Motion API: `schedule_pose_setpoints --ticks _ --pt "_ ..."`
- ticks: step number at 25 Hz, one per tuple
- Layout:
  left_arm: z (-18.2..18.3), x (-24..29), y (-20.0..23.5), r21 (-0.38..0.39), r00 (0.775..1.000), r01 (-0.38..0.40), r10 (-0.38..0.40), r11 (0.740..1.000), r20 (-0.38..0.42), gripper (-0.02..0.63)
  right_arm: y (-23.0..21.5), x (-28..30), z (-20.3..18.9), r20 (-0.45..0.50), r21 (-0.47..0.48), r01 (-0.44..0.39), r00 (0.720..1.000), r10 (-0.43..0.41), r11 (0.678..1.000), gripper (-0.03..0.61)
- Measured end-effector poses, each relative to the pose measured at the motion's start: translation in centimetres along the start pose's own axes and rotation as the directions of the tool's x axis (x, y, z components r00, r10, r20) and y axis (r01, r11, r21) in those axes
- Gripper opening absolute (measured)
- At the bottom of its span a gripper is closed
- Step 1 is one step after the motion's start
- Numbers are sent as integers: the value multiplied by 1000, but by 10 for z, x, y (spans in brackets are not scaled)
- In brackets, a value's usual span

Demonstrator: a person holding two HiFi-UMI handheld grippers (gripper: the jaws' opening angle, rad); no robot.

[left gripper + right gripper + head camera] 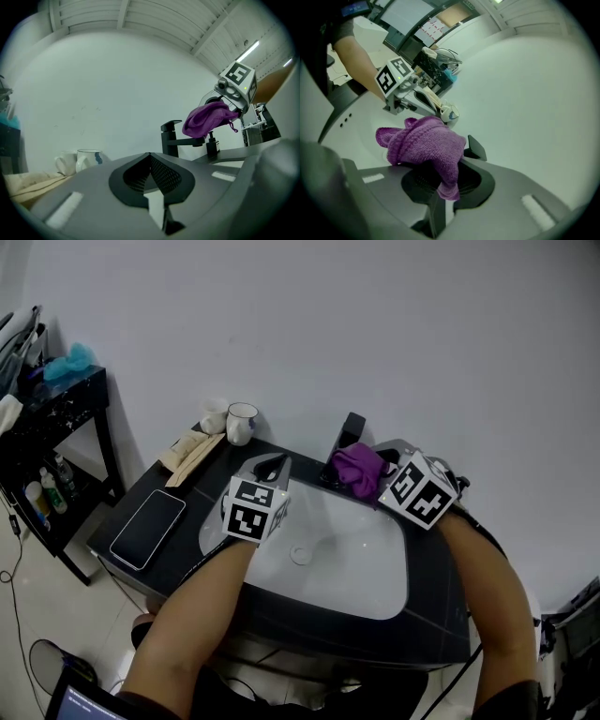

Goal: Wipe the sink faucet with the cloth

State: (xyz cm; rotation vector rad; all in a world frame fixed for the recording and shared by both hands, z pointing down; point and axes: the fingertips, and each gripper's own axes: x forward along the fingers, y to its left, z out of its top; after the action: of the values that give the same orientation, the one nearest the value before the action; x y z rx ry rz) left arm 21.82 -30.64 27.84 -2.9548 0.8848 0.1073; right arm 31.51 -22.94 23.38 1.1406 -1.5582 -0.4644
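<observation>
At the faucet [348, 441] — purple cloth [425, 146] clamped in right gripper [442, 186] fingers [476, 181] — left gripper [150, 158] fingers closed, empty.

The cloth [357, 468] lies on the faucet [349, 432], behind the basin [356, 559]. Left of the basin, a phone [148, 527] lies on the counter [441, 634], with mugs [241, 423] behind it. A shelf [56, 418] stands farther left.

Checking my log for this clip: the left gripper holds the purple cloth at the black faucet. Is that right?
Not quite. The right gripper, not the left, holds the purple cloth at the black faucet; the right gripper view shows its fingers shut on the cloth. The left gripper is shut on nothing.
</observation>
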Motion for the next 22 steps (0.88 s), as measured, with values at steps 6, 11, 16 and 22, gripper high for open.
schedule_pose_setpoints --ticks 6,11,16,22 --pt "0 1 -2 -3 1000 10 -10 1000 -2 18 -27 37 -23 -66 89 106 993 -101 990 60" --pt "4 2 -10 -2 999 45 -45 999 17 18 -46 53 -33 -97 167 161 984 -147 973 60" --pt "6 5 -14 24 998 57 -58 998 25 18 -49 59 -34 -115 157 165 982 -148 974 60" --pt "5 3 -11 4 998 51 -51 999 22 18 -34 55 -29 -133 85 130 984 -118 988 60"
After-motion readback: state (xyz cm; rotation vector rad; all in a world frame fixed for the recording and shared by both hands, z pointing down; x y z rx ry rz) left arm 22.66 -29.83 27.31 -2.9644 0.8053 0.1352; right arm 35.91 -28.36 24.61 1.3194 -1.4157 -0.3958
